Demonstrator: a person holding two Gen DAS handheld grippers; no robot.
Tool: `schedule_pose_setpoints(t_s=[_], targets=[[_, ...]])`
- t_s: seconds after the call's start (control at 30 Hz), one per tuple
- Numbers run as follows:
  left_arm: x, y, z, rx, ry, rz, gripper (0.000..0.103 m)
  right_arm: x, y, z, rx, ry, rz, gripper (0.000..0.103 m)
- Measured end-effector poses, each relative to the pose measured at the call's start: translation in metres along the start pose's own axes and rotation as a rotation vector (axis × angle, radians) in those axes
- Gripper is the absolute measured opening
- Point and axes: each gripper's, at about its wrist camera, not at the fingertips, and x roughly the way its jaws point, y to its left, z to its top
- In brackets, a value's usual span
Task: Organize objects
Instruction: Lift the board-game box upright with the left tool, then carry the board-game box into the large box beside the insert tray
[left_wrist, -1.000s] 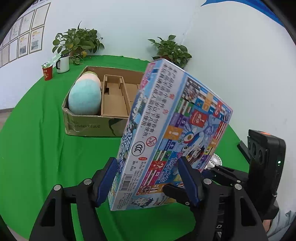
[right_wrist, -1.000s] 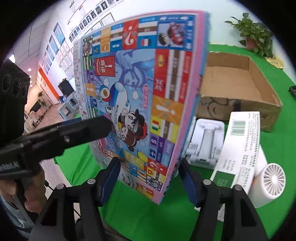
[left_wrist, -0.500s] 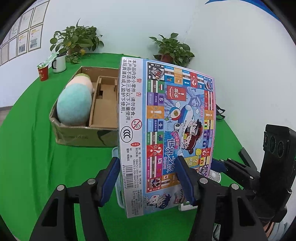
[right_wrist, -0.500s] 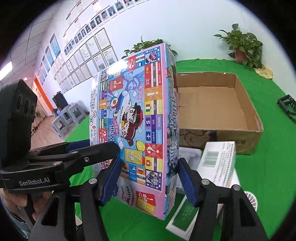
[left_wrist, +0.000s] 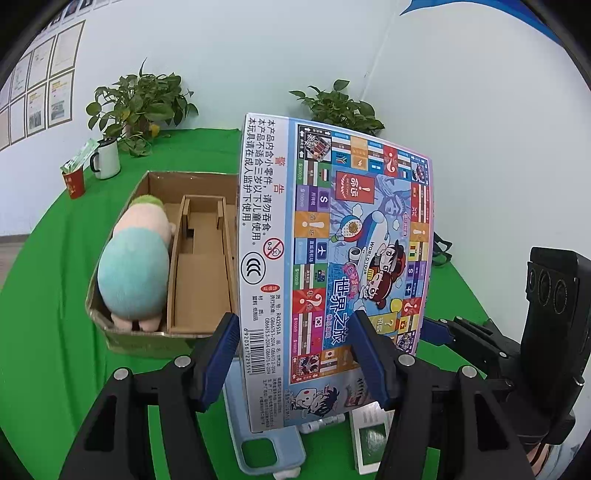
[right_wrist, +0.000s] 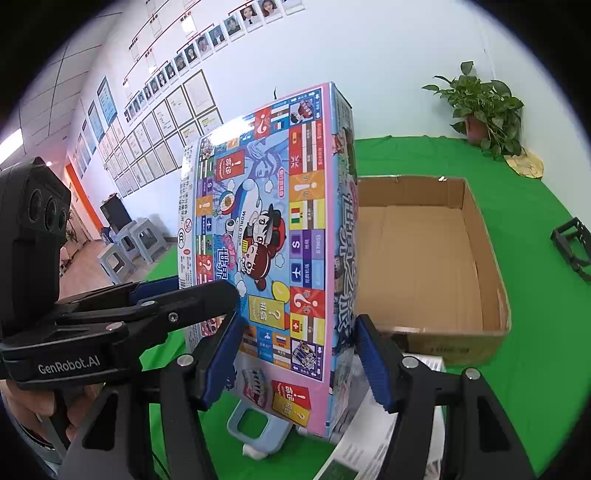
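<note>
A colourful board game box (left_wrist: 332, 266) stands upright in the air above the green table, its printed face (right_wrist: 258, 240) towards both cameras. My left gripper (left_wrist: 295, 354) is shut on its lower part, one finger on the face and one behind. That left gripper (right_wrist: 184, 291) enters from the left in the right wrist view. My right gripper (right_wrist: 297, 360) is shut on the box's lower right edge, and its blue tip (left_wrist: 436, 330) shows past the box. Behind stands a brown cardboard box (left_wrist: 155, 332) with dividers, a pastel plush toy (left_wrist: 129, 273) in its left compartment. Its large compartment (right_wrist: 424, 258) holds nothing.
Under the held box lie a light blue phone case (left_wrist: 266, 443) and a white and green carton (left_wrist: 369, 439). A white mug (left_wrist: 107, 160), a red cup (left_wrist: 74, 181) and potted plants (left_wrist: 140, 103) stand at the back. A black stand (right_wrist: 572, 243) sits far right.
The game box has swung from tilted to upright and risen with both grippers. The cardboard box now sits closer behind it, and the phone case has come into view below.
</note>
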Motion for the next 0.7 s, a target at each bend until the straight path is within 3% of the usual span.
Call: schedule_pose_setpoints(t_s=[0.33, 0.7], targets=[[0.035, 0.011, 0.041, 0.013, 0.027, -0.005, 0.059, 0.024, -0.021, 0.027, 0.026, 0.015, 0.004, 0.061], [0.117, 0.020, 0.074, 0.018, 0.136, 0.031, 0.059, 0.068, -0.066, 0.039, 0.124, 0.082, 0.043, 0.061]])
